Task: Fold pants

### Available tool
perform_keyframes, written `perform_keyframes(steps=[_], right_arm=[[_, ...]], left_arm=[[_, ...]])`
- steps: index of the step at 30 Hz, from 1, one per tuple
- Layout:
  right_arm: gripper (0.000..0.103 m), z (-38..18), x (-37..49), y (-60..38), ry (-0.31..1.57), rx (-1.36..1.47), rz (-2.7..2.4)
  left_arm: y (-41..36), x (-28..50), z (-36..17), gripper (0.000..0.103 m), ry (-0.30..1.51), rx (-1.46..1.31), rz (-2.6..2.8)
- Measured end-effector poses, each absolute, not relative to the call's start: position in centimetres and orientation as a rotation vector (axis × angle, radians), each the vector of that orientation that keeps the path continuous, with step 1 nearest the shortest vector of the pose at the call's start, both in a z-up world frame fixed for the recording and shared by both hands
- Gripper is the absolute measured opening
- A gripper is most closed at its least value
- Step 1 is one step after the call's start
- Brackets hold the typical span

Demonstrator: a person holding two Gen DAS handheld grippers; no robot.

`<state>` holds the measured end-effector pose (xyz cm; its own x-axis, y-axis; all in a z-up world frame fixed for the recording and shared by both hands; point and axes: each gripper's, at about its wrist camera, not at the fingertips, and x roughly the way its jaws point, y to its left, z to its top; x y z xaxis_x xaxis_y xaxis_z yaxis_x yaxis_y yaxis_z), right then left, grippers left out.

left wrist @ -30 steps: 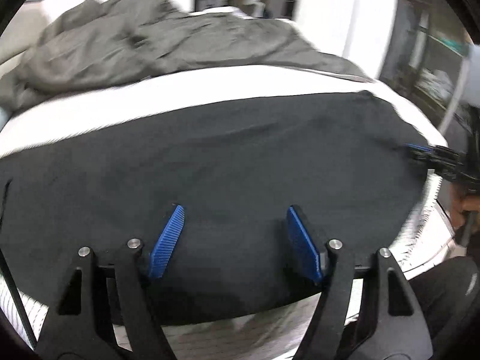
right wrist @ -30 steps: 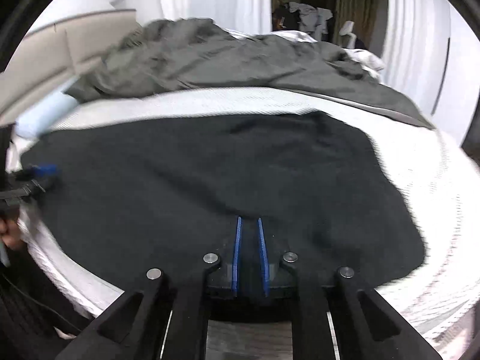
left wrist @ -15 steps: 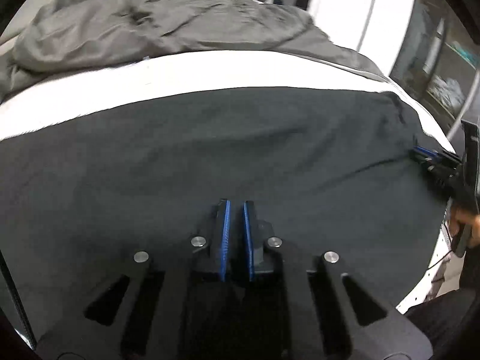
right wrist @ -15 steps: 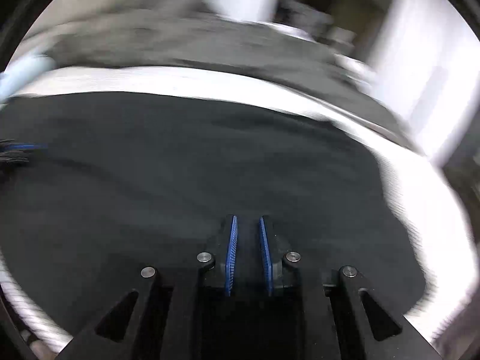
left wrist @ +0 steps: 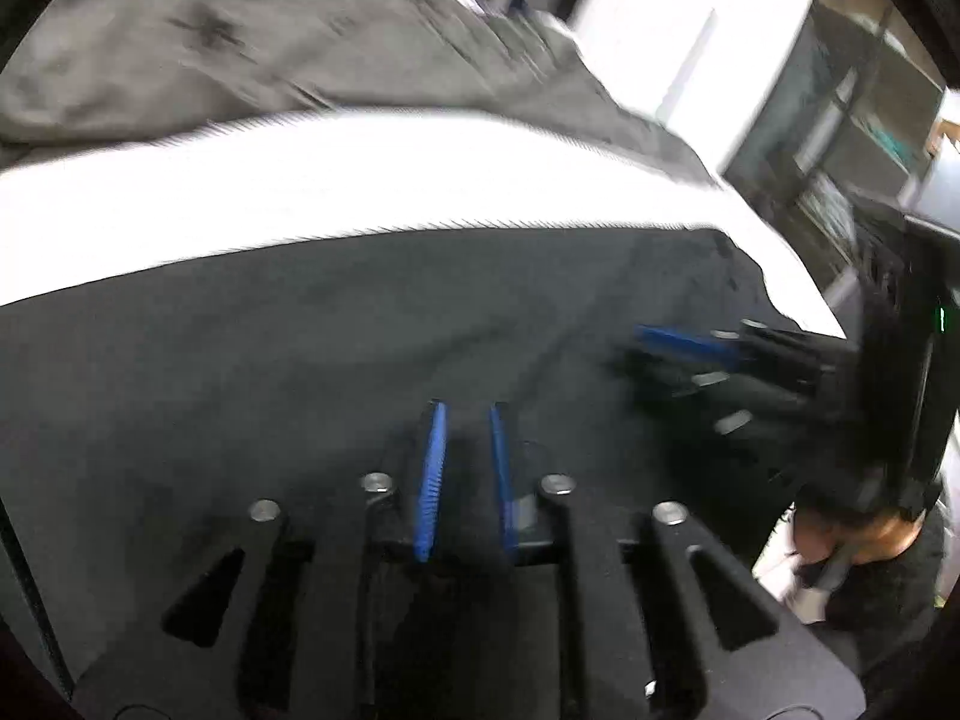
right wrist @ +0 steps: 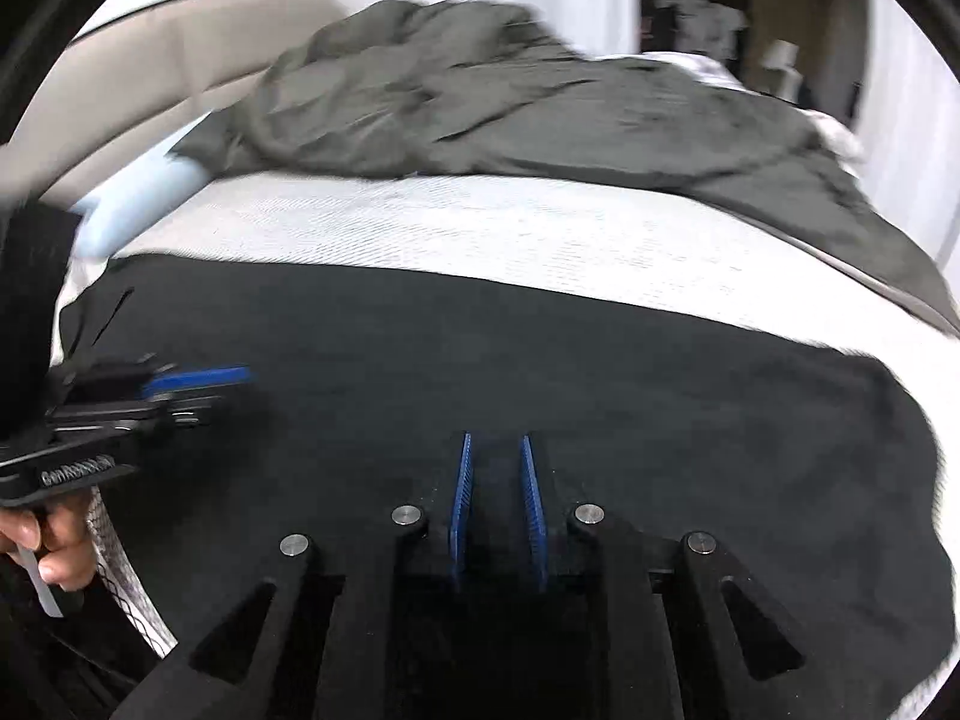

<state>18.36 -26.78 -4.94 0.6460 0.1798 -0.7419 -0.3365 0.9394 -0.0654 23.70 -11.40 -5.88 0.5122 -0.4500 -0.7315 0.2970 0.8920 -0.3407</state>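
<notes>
Black pants (left wrist: pixel 360 330) lie spread flat across the near side of a white bed; they also fill the right wrist view (right wrist: pixel 540 372). My left gripper (left wrist: pixel 467 414) is shut on the near edge of the pants, the cloth pinched between its blue pads. My right gripper (right wrist: pixel 495 447) is likewise shut on the near edge of the pants. Each gripper shows in the other's view: the right one (left wrist: pixel 690 354) at the right, the left one (right wrist: pixel 198 384) at the left, both over the black cloth.
A crumpled grey duvet (right wrist: pixel 510 102) lies across the far half of the white mattress (right wrist: pixel 480 228). A beige headboard (right wrist: pixel 150 66) and a pale blue pillow (right wrist: pixel 144 198) stand at the left. Shelving (left wrist: pixel 870 138) stands off the bed's right side.
The left gripper went from open to shut on the pants' near edge. Both grippers have moved closer together and further over the bed, carrying the edge with them.
</notes>
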Motion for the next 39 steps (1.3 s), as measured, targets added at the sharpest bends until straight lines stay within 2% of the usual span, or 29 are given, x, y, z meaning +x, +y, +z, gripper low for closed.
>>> perform_keyframes(steps=[4, 9, 10, 12, 14, 15, 17, 23, 27, 29, 32, 33, 35, 36, 39], right_arm=[[0.016, -7.4, 20.3, -26.9, 0.875, -0.255, 0.24], [0.015, -7.1, 19.4, -39.5, 0.862, -0.282, -0.127], [0.0, -6.9, 19.3, -42.3, 0.856, -0.26, -0.166], [0.0, -6.7, 18.9, -45.5, 0.88, -0.158, -0.084], [0.0, -6.7, 18.6, -44.0, 0.864, -0.287, -0.125], [0.006, -6.8, 18.9, -42.8, 0.857, -0.372, -0.142], [0.007, -7.1, 19.2, -40.7, 0.871, -0.429, -0.131], [0.018, -4.5, 20.5, -34.8, 0.86, -0.153, 0.118], [0.031, -5.3, 25.4, -28.5, 0.934, -0.043, 0.329], [0.031, -7.0, 26.5, -27.0, 0.988, -0.095, 0.267], [0.03, -6.8, 26.0, -29.1, 0.957, -0.186, 0.179], [0.033, -6.8, 25.9, -30.9, 0.936, -0.253, 0.091], [0.044, -6.6, 25.7, -35.8, 0.906, -0.375, -0.162], [0.048, -6.7, 25.9, -38.9, 0.911, -0.374, -0.27], [0.046, -6.0, 25.4, -43.7, 0.92, -0.147, -0.236]], left_arm=[[-11.4, 26.0, -8.7, 0.018, 1.023, -0.165, -0.387], [-9.2, 25.3, -8.8, 0.017, 0.991, -0.146, -0.399], [-9.0, 25.2, -8.9, 0.017, 0.988, -0.144, -0.402], [-9.1, 25.5, -8.8, 0.017, 0.983, -0.128, -0.401], [-9.6, 25.8, -8.9, 0.017, 0.985, -0.111, -0.385], [-9.9, 25.5, -8.8, 0.017, 0.982, -0.101, -0.374], [-10.1, 25.1, -8.1, 0.018, 0.973, -0.083, -0.352], [-10.9, 27.7, -4.3, 0.019, 0.91, -0.145, -0.394], [-11.9, 32.9, -6.8, 0.021, 1.016, -0.114, -0.366], [-10.4, 33.4, -8.5, 0.016, 1.052, -0.175, -0.37], [-8.4, 33.1, -8.2, 0.015, 1.028, -0.16, -0.34], [-7.5, 32.8, -8.0, 0.015, 1.009, -0.108, -0.288], [-6.2, 32.6, -8.3, 0.015, 1.004, -0.077, -0.237], [-5.2, 32.5, -8.4, 0.015, 1.001, -0.083, -0.218], [-4.2, 32.1, -8.0, 0.015, 0.983, -0.021, -0.091]])
